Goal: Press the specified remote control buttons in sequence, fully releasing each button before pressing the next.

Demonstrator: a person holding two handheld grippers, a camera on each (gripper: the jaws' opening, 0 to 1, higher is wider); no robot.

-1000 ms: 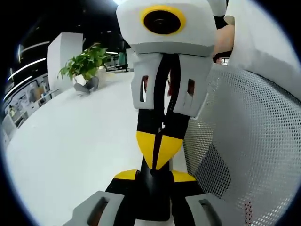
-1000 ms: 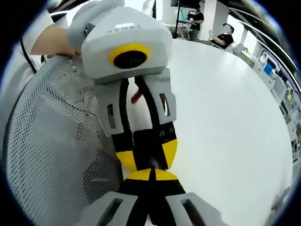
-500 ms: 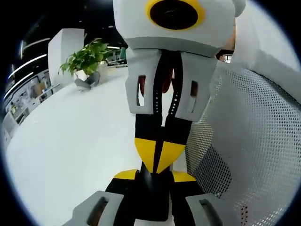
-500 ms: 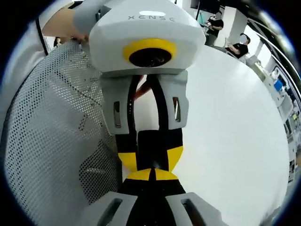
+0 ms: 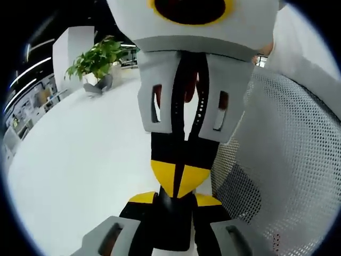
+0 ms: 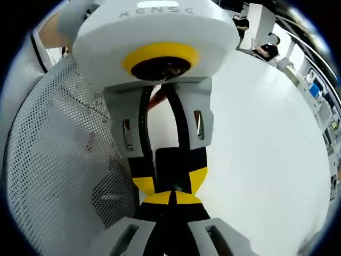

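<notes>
Left gripper (image 5: 173, 200) and right gripper (image 6: 171, 198), jaws together, nothing held, yellow tips meeting nose-to-nose above round white table (image 6: 266, 138), beside white mesh chair back (image 5: 287, 160).

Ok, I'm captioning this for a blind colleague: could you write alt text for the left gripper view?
The right gripper, its yellow-tipped jaws shut, points tip to tip at the left gripper, whose jaws are also shut. They meet above a white table, with a white mesh chair back to the right and a potted plant far behind.

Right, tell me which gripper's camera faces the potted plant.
The left gripper: its view looks past the right gripper to the potted plant; the right gripper's view faces seated people.
</notes>
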